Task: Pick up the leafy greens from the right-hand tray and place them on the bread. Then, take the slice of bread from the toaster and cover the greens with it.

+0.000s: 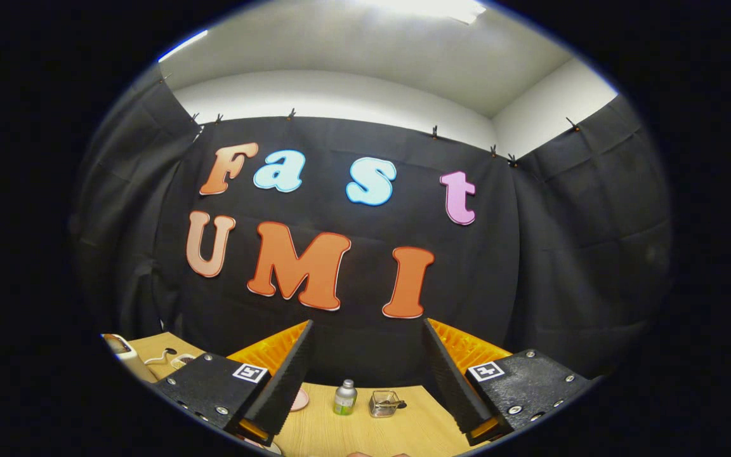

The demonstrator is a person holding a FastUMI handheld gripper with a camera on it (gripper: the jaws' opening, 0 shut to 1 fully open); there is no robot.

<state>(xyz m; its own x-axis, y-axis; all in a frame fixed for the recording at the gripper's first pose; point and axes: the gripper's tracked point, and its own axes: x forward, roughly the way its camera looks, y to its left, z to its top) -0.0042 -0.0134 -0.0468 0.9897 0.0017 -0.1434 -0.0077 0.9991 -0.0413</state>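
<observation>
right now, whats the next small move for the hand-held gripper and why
Probably tilt the hand-held gripper downward. Its fingers are open with nothing between them, aimed at the booth wall, and beyond them the light wooden table shows a small silver-capped bottle and a small clear glass container. Tilting down should bring more of the table into sight.

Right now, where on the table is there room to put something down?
Bare wood lies between the open tongs, nearer than the small bottle and the clear glass holder. Those two stand close together near the table's far edge, so it is crowded there. Beyond the left finger sit a white appliance and its cord.
</observation>
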